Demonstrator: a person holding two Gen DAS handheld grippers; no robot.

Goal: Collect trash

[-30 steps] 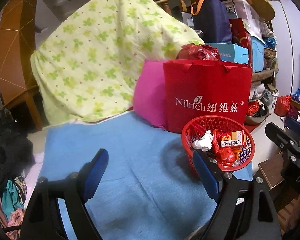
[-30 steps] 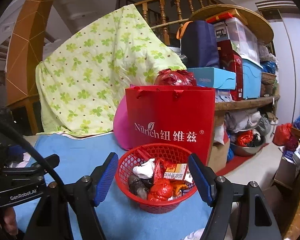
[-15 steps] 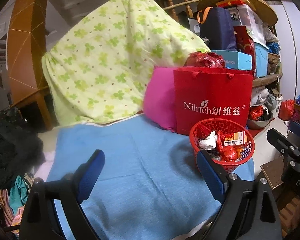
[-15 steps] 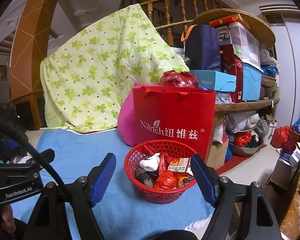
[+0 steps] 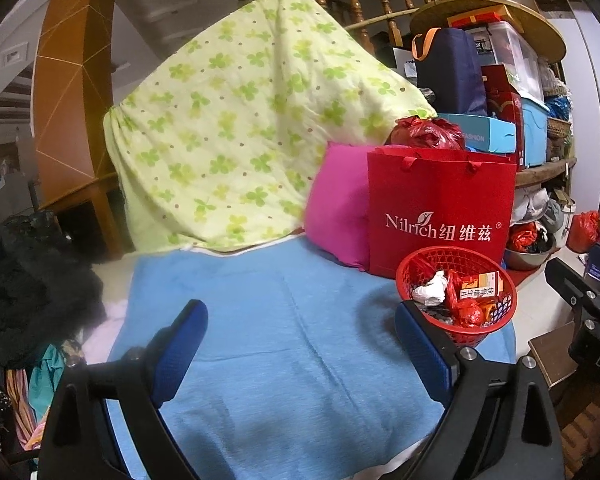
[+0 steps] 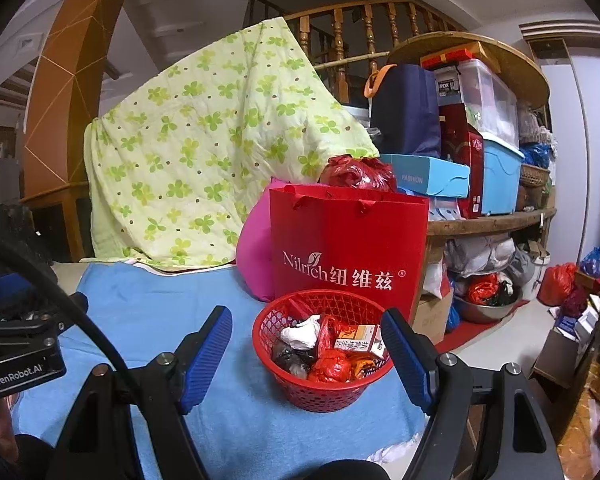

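With the round red plastic mesh basket (image 6: pixel 324 354) of wrappers sitting full just ahead, the empty, wide-spread left gripper (image 5: pixel 300 344) and right gripper (image 6: pixel 306 352) suggest collecting is essentially finished.

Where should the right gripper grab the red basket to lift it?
The near rim of the red basket, coming from above with one pad inside and one outside. The wall flares too wide for the right gripper to span, and the trash sits below the rim.
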